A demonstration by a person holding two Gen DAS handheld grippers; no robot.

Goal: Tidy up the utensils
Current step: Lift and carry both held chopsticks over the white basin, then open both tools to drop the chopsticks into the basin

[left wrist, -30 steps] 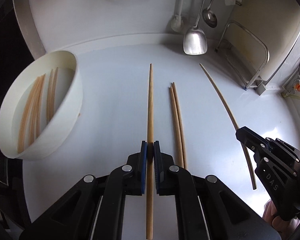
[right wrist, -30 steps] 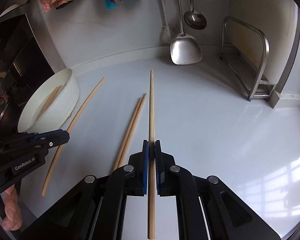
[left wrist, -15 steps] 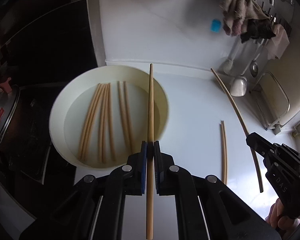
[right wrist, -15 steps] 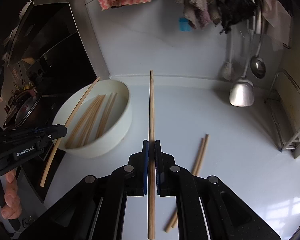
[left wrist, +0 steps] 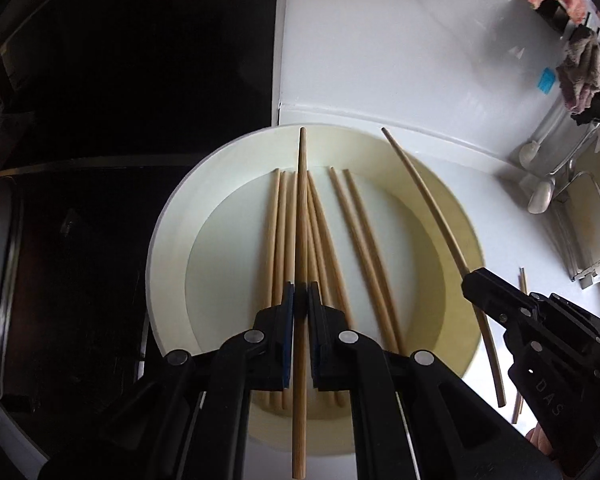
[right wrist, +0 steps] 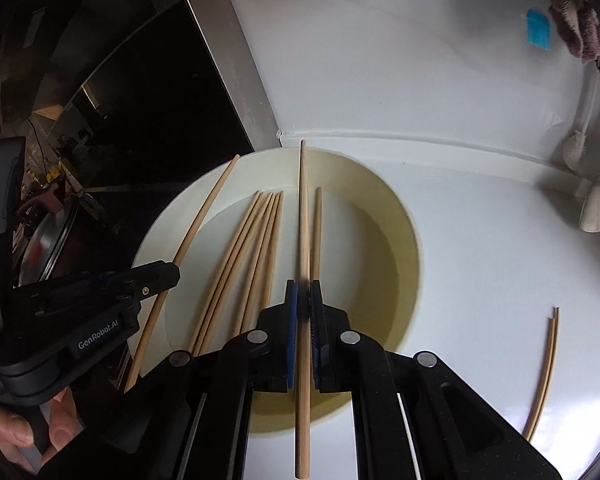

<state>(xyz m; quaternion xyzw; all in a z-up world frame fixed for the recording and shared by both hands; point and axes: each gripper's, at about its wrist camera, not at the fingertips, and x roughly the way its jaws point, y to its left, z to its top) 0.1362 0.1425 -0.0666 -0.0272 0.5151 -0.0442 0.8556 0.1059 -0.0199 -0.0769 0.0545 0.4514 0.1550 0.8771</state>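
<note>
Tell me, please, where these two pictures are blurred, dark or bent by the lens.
Left wrist view: left half nearly black; bowl rim and loose chopsticks smeared; right gripper chopstick bowed by the fisheye. Right wrist view: stove area dark; countertop bright; pair of chopsticks curved near the edge.

bamboo chopsticks lie in the white bowl; one pair on the counter.

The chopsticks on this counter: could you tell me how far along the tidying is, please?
Mostly done: several chopsticks already lie in the white bowl. In hand: the left gripper and the right gripper are each shut on one chopstick, both held above the bowl. Left: release those two, then fetch the last pair lying on the counter.
</note>
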